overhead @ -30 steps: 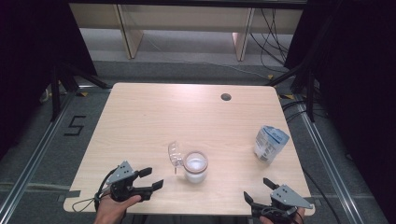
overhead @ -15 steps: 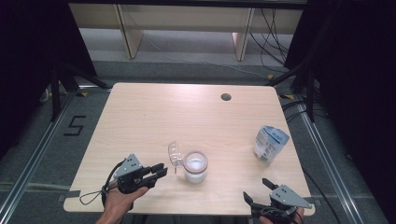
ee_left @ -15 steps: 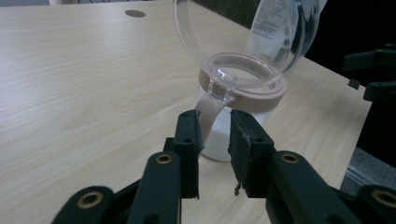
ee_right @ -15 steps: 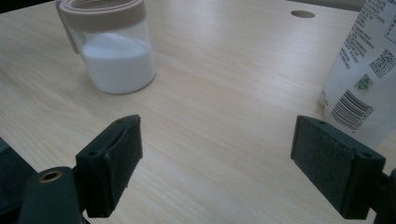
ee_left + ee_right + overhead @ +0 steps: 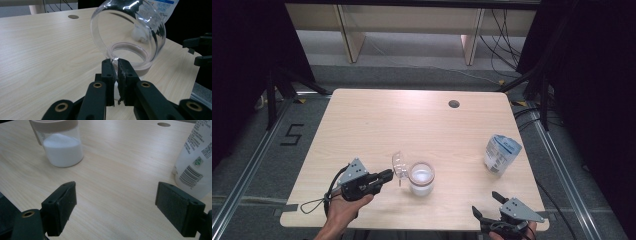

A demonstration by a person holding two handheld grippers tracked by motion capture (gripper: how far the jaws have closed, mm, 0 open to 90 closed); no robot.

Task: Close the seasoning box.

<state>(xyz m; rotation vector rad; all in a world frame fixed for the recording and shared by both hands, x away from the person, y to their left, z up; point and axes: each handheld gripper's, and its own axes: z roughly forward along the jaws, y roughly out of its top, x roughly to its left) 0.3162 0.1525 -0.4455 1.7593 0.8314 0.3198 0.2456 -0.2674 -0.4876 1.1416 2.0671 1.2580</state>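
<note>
Left gripper view: left gripper [image 5: 114, 65] jaws just closing, pinching rim of clear hinged lid [image 5: 130, 32]; thin, slippery, brittle. Jar [image 5: 421, 178] light. Right gripper [image 5: 125, 205] jaws wide, empty.

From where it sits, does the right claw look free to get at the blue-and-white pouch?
Probably yes. The right claw stands open at the near edge, and bare table lies between it and the pouch; the jar sits off to the left.

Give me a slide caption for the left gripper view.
Left tool shut on the clear hinged lid of a jar, lid tipped open.
</note>
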